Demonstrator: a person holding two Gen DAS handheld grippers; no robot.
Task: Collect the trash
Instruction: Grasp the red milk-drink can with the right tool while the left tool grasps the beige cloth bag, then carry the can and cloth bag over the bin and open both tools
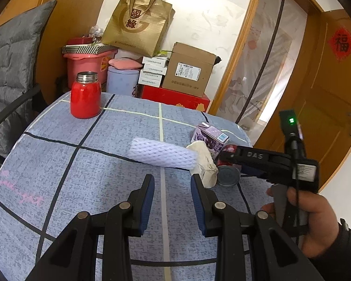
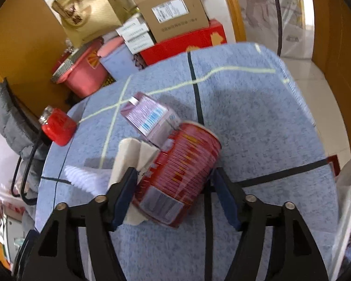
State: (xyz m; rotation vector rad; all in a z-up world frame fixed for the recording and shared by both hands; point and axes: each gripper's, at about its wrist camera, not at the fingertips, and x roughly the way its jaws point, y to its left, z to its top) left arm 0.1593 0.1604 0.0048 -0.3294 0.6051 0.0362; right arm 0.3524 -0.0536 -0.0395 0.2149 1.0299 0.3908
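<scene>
A red drink can [image 2: 177, 175] lies on its side on the blue checked table [image 2: 257, 121], between the fingers of my right gripper [image 2: 174, 195], which close on it. The can also shows in the left wrist view [image 1: 228, 172]. A crumpled beige tissue [image 1: 204, 161] touches the can on its left and shows in the right wrist view [image 2: 131, 159]. A purple drink carton [image 1: 210, 137] stands behind them [image 2: 149, 117]. A white foam net sleeve [image 1: 162, 155] lies left of the tissue [image 2: 81, 175]. My left gripper [image 1: 173, 196] is open and empty, just before the sleeve.
A red jar with a steel rim [image 1: 85, 94] stands at the table's far left. Behind the table are a pink bin [image 1: 86, 64], cardboard boxes [image 1: 189, 69], a red box [image 1: 175, 97] and a gold paper bag [image 1: 140, 25]. A grey padded chair [image 1: 9, 75] stands left. A white plastic bag [image 2: 348, 187] hangs right.
</scene>
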